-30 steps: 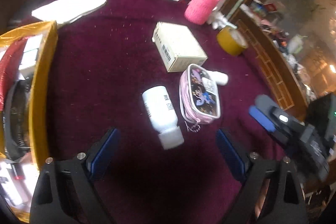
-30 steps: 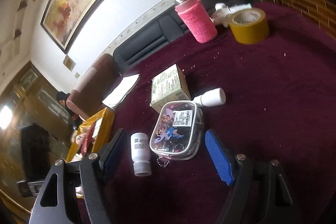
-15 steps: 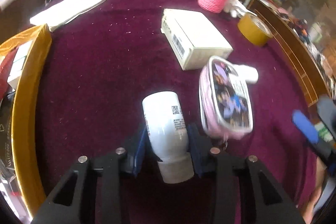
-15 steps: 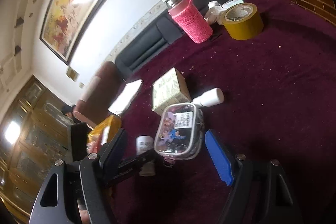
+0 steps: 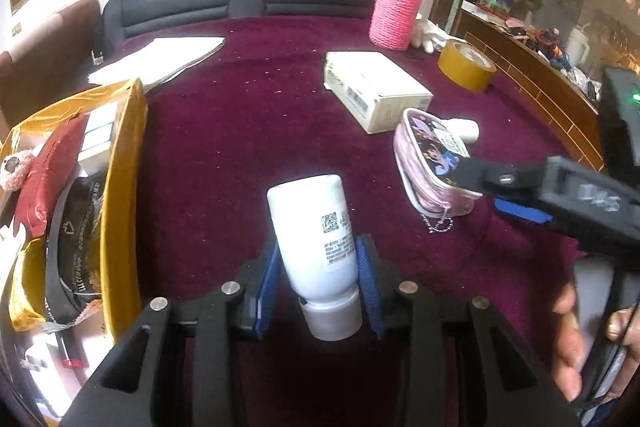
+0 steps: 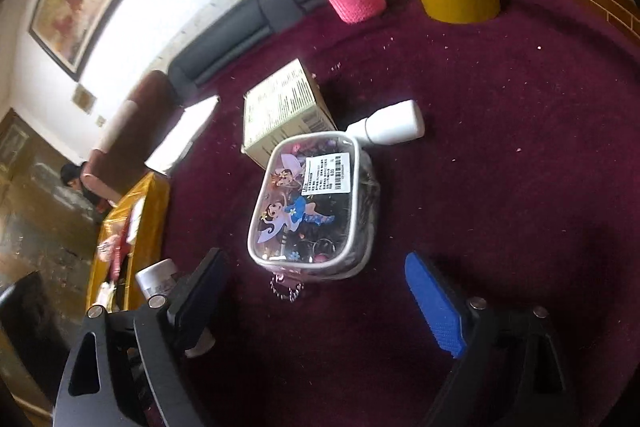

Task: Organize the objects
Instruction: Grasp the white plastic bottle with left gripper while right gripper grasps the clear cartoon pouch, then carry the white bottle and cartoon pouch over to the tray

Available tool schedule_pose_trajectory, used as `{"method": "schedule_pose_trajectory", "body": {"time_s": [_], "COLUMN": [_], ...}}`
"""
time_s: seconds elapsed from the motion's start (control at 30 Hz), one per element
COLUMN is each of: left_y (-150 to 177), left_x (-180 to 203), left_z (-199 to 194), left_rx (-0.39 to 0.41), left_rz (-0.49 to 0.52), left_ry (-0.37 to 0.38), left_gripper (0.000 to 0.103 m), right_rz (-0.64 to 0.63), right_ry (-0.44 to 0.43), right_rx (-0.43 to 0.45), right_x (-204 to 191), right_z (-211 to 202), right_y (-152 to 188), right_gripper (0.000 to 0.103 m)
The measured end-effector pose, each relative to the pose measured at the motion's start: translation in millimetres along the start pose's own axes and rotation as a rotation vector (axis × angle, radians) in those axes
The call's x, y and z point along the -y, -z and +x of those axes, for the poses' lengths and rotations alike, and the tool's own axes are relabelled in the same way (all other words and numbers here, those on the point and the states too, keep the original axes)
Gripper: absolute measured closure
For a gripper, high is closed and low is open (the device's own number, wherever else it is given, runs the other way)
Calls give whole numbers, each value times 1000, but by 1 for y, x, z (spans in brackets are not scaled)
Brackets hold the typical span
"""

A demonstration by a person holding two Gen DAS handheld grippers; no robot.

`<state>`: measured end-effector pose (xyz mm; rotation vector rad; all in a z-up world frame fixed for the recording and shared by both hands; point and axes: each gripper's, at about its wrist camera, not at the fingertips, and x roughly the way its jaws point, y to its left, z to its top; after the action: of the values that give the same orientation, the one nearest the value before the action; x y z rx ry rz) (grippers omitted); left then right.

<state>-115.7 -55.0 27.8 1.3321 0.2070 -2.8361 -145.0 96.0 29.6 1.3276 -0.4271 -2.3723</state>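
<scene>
Left tool: clenched on the white bottle. A second ago its blue pads stood wide with the bottle lying loose between and ahead of them; now they press its sides just above the grey cap.
White bottle: cap toward the camera, body tilted up and away; looks lifted off the maroon surface, though contact underneath cannot be seen.
Right tool: released, jaws opening wider. It has drawn closer to the clear cartoon pouch, which lies on the surface just ahead of the pads, not yet between them.
Meaning for task: first item is secured; likely bound for the yellow bag at left, already holding packets and a small plush toy. Pouch looks to be next.
Around: cream box touching the pouch's far end; small white bottle lying against the pouch's far corner; pink knitted flask and tape roll well back; white papers near the sofa.
In the way: pouch's bead chain trails toward the right tool; box and small bottle crowd the pouch's far side. Path from bottle to bag looks open.
</scene>
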Motion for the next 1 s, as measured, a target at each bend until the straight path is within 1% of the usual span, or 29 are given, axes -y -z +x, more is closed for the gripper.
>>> {"method": "schedule_pose_trajectory", "body": {"time_s": [0.1, 0.17, 0.23, 0.27, 0.3, 0.33, 0.43, 0.57, 0.63, 0.8, 0.83, 0.9, 1.0], "left_y": [0, -2, -2, -2, -1, -1, -1, -1, -2, -3, -3, -3, -2], "left_x": [-7, -10, -13, -14, -15, -15, -12, -9, -7, -4, -4, -3, -4], "left_z": [0, 2, 3, 4, 4, 3, 2, -5, -10, -17, -17, -15, -9], "left_rx": [-8, -12, -15, -17, -17, -16, -9, 24, 47, 86, 85, 82, 53], "left_rz": [-27, -37, -47, -51, -53, -53, -46, -33, -26, -11, -6, 0, 4], "left_ry": [10, 11, 9, 11, 12, 9, 6, -4, -15, -39, -42, -48, -47], "left_gripper": [67, 67, 67, 67, 67, 67, 67, 69, 69, 72, 73, 80, 82], "right_rz": [-48, -94, -117, -134, -146, -161, -170, -149, -144, -171, -175, -171, -171], "right_ry": [84, 164, 206, 228, 251, 272, 262, 212, 166, 117, 107, 85, 81], "right_rx": [-24, -37, -45, -30, -6, 10, 25, 51, 79, 120, 124, 136, 149], "right_x": [-18, -30, -34, -35, -35, -34, -28, -23, -25, -41, -43, -45, -47], "right_z": [17, 29, 39, 41, 40, 39, 33, 17, 7, -4, -5, -8, -11], "right_y": [-6, -11, -12, -10, -8, -6, -3, -3, -3, -1, -1, 0, 1], "right_gripper": [10, 10, 9, 10, 18, 20, 21, 21, 21, 21, 21, 21, 21]}}
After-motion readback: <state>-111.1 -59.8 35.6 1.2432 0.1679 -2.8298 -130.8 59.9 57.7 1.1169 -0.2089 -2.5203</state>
